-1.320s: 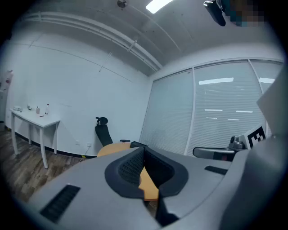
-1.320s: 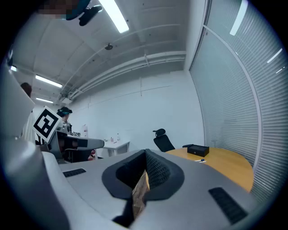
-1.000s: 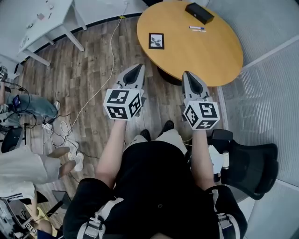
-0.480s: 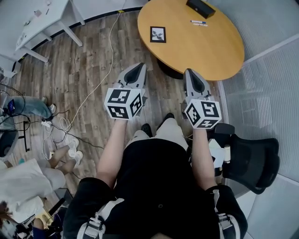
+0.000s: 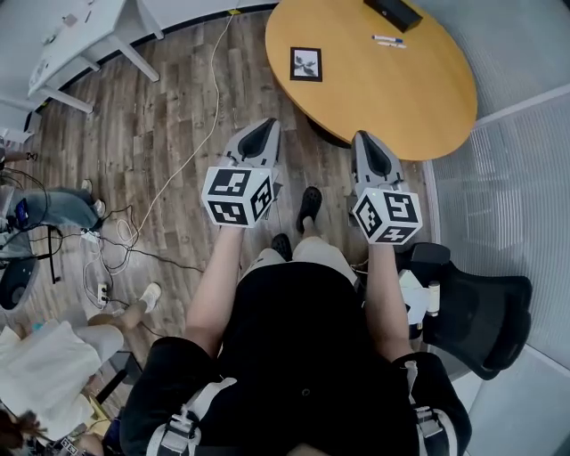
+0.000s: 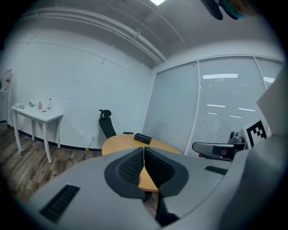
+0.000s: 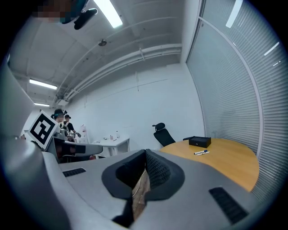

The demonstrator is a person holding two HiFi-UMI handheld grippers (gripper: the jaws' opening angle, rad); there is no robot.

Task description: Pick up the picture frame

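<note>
The picture frame [image 5: 306, 64], black-edged with a pale print, lies flat near the left edge of the round wooden table [image 5: 401, 98]. My left gripper [image 5: 264, 128] and right gripper [image 5: 367, 139] are held side by side over the floor, short of the table. Both point toward it. Each has its jaws shut with nothing between them. In the left gripper view the shut left gripper [image 6: 144, 151] points at the table [image 6: 123, 143]. The frame is not visible in either gripper view. The right gripper [image 7: 145, 155] has the table [image 7: 229, 159] on its right.
A black box [image 5: 393, 12] and a pen [image 5: 388, 39] lie at the table's far side. A black office chair [image 5: 476, 312] stands at my right, by a slatted glass wall. A white table [image 5: 80, 36], floor cables [image 5: 191, 151] and a person [image 5: 53, 356] are on the left.
One foot has stepped forward between the grippers. Both grippers sank slightly, still shut. The person at the left has shifted down the picture.
</note>
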